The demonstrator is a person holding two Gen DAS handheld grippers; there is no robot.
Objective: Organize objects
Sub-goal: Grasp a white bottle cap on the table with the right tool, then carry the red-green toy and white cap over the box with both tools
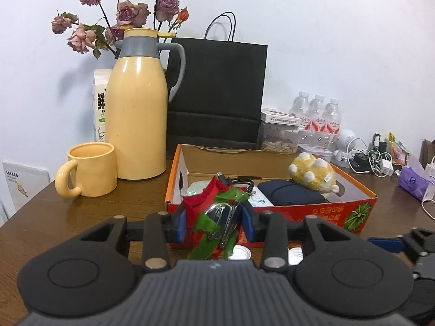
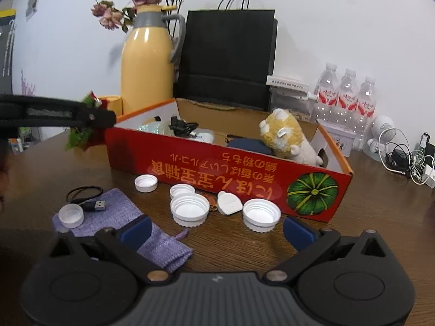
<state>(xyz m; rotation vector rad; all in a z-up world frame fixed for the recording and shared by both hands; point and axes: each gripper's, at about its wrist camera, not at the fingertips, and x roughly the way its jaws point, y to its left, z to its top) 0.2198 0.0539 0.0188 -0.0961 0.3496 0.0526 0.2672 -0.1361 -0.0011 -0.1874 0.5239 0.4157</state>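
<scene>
Between our left claw's [image 1: 214,224] blue pads we clamp one red-and-green foil packet [image 1: 217,217], raised just before the red box [image 2: 225,163]. Our right claw [image 2: 217,229] gapes empty; ahead lie five white caps [image 2: 189,208], one purple pouch [image 2: 122,217] leftward.

Glossy plastic flask [image 1: 136,103], printed cardboard box [image 2: 217,168], knitted pouch [image 2: 122,212], wood-grain table [image 2: 367,231].

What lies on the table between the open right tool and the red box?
In the right wrist view, white bottle caps and a small white plug-like piece lie between the right tool and the red box.
</scene>
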